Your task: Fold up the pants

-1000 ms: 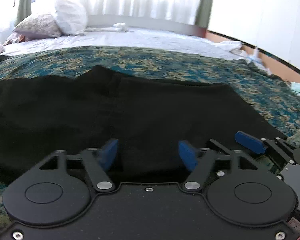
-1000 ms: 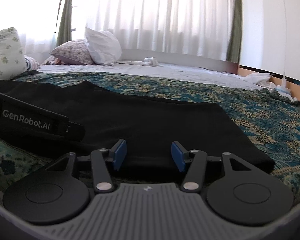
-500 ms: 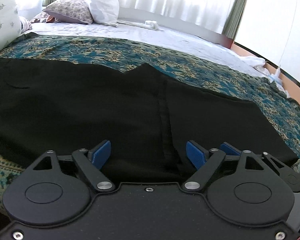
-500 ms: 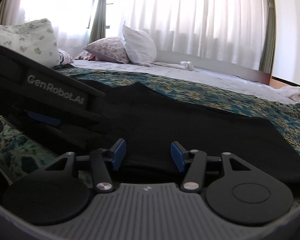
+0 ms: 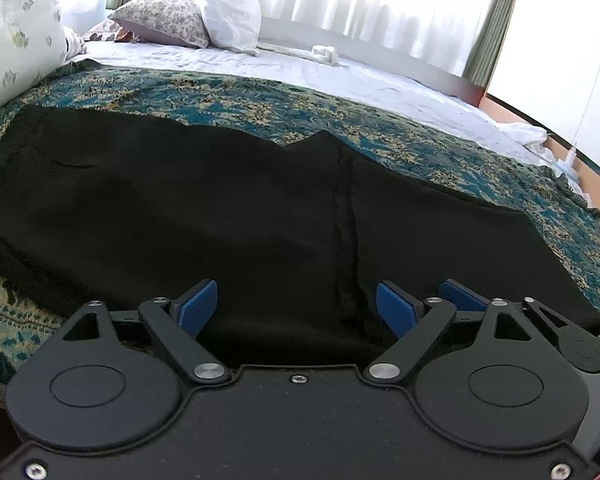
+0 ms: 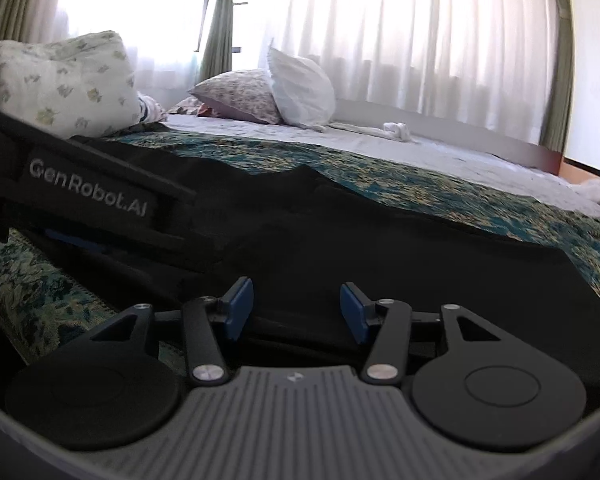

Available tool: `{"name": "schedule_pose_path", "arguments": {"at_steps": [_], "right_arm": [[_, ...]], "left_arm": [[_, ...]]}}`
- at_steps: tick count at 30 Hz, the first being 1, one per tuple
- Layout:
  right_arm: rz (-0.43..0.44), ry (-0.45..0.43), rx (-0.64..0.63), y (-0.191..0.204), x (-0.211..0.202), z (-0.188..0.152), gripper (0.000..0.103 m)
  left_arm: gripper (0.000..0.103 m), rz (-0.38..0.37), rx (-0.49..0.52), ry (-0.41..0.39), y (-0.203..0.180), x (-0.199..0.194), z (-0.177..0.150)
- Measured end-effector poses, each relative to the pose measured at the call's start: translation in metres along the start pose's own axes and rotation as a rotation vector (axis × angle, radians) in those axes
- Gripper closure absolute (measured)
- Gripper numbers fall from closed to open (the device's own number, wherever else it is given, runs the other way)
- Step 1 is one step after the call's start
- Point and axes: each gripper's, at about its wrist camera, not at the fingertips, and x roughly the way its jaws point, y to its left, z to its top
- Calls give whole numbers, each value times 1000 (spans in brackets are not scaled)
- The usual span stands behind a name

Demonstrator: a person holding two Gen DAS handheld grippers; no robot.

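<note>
Black pants [image 5: 260, 208] lie spread flat across the teal patterned bedspread [image 5: 220, 96], a seam running down their middle. My left gripper [image 5: 296, 312] hovers at their near edge. Its jaws are opening, and the blue pads stand apart over the fabric without pressing it. Just to its right shows one blue pad [image 5: 458, 298] of the right gripper. In the right wrist view my right gripper [image 6: 297, 310] is open over the near edge of the pants [image 6: 380, 256]. The left gripper's black housing with a white label [image 6: 88, 196] crosses the left side.
A floral pillow [image 5: 160, 20] and a white pillow [image 5: 230, 8] lean at the head of the bed. More floral bedding [image 5: 12, 40] is piled at the left. A knotted white cloth [image 5: 324, 54] lies on the pale sheet [image 5: 380, 84] before the curtained window [image 6: 420, 40].
Both views have swung left along the pants, so the pants' far peak sits further right. The left jaws have widened. The left gripper's housing looms larger in the right wrist view.
</note>
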Motion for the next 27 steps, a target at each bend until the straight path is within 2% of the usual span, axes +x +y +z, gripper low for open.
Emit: {"name": "schedule_pose_path", "arguments": {"at_steps": [3, 5, 7, 10, 14, 18, 20, 22, 25, 27], "right_arm": [[4, -6, -10, -1, -2, -2, 37], [7, -9, -10, -2, -3, -4, 37], [5, -9, -13, -1, -4, -4, 37], [-2, -11, -22, 2, -5, -5, 37], [-3, -12, -25, 2, -6, -6, 37], [-4, -12, -30, 3, -6, -6, 37], [-5, -9, -32, 3, -6, -5, 37], [-6, -8, -32, 3, -6, -4, 37], [-6, -5, -32, 3, -6, -4, 37], [-5, 0, -29, 4, -5, -2, 37]], "left_arm": [[14, -1, -11, -31, 5, -7, 1], [1, 23, -18, -63, 13, -12, 4], [0, 83, -26, -89, 26, -16, 7], [0, 216, -60, -97, 53, -18, 8], [0, 371, -209, -150, 98, -28, 10], [0, 415, -392, -189, 140, -29, 13], [0, 443, -451, -200, 156, -25, 15], [1, 426, -468, -204, 172, -13, 21], [1, 404, -426, -188, 182, 5, 31], [6, 395, -415, -191, 184, 12, 36]]}}
